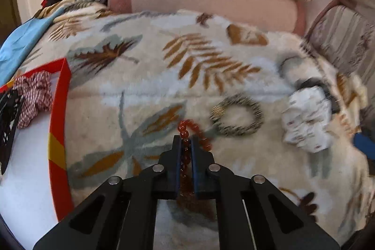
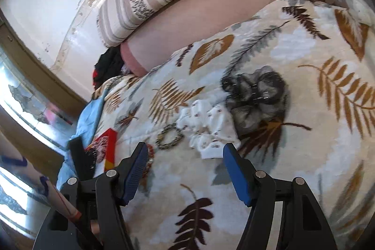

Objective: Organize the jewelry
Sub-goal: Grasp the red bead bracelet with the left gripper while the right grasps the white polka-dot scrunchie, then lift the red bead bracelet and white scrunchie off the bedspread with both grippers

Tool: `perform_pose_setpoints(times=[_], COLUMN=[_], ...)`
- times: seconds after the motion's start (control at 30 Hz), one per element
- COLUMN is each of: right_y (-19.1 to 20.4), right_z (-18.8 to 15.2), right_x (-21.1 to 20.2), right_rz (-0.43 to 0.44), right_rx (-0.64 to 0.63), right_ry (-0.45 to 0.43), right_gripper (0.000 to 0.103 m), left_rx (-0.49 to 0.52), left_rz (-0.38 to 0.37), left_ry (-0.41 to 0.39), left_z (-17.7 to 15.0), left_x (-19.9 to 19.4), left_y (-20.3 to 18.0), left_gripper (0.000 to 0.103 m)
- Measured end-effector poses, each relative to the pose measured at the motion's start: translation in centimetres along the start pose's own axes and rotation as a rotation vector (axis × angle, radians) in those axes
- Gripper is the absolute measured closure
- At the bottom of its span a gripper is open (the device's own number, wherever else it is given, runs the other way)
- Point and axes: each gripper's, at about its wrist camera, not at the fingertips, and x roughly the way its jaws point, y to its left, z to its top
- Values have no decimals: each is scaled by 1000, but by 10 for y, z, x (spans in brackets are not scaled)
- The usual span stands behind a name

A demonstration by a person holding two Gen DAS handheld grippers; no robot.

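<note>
The left gripper (image 1: pixel 186 141) has its jaws drawn almost together on a string of red beads (image 1: pixel 187 127), which runs down between the blue pads and loops out past the tips onto the leaf-patterned blanket (image 1: pixel 145 95); the loop seems to rest on the fabric, so the beads look pinched but not yet lifted. At the blanket's left edge sits a red-rimmed tray (image 1: pixel 61 95), and it already holds a red checked scrunchie (image 1: pixel 35 97) and a dark lacy piece (image 1: pixel 8 118), which suggests that sorting is under way. Still out on the blanket, just beyond the beads, lies a speckled ring bracelet (image 1: pixel 236 115), and further toward the right edge a white patterned scrunchie (image 1: pixel 307 118) with a black fluffy scrunchie (image 2: pixel 257 95) touching it on the far side. The right gripper (image 2: pixel 185 156) hangs over the blanket with its jaws standing wide and nothing between them, the white scrunchie lying just ahead of its tips. As a judgement, the task is somewhere in its early middle: two pieces are put away, one is being taken, and at least three remain loose. The beads would next need carrying over to the tray, and being a slack string, they may swing or slip from a thin pinch.
</note>
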Motion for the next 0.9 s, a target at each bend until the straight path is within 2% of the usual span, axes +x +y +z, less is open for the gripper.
perform_pose_setpoints(times=[0.1,0.2,0.4,0.57,0.6,0.67,0.7,0.77,0.9], right_y=[-3,-3,7,18,21,25,24,24,33], right_z=[1,1,9,13,13,10,8,5,10], right_x=[-2,5,27,66,75,90,95,91,67], right_rz=[-41,-79,-165,-254,-277,-323,-333,-312,-292], right_rx=[-5,-26,-101,-184,-213,-254,-259,-252,-286], right_ry=[-10,-2,12,55,68,103,122,119,20], right_gripper=[25,25,25,25,28,77,95,95,95], left_rx=[-2,-12,-39,-50,-52,-49,-46,-39,-35], left_rz=[-55,-89,-113,-117,-117,-113,-110,-106,-106], left_ry=[-63,-102,-124,-129,-128,-121,-120,-120,-128], left_z=[7,13,18,19,19,18,18,17,16], left_x=[-20,-34,-43,-45,-44,-42,-42,-41,-43], left_y=[-4,-3,6,11,12,12,12,11,10], left_gripper=[96,96,96,96,96,96,96,96,96])
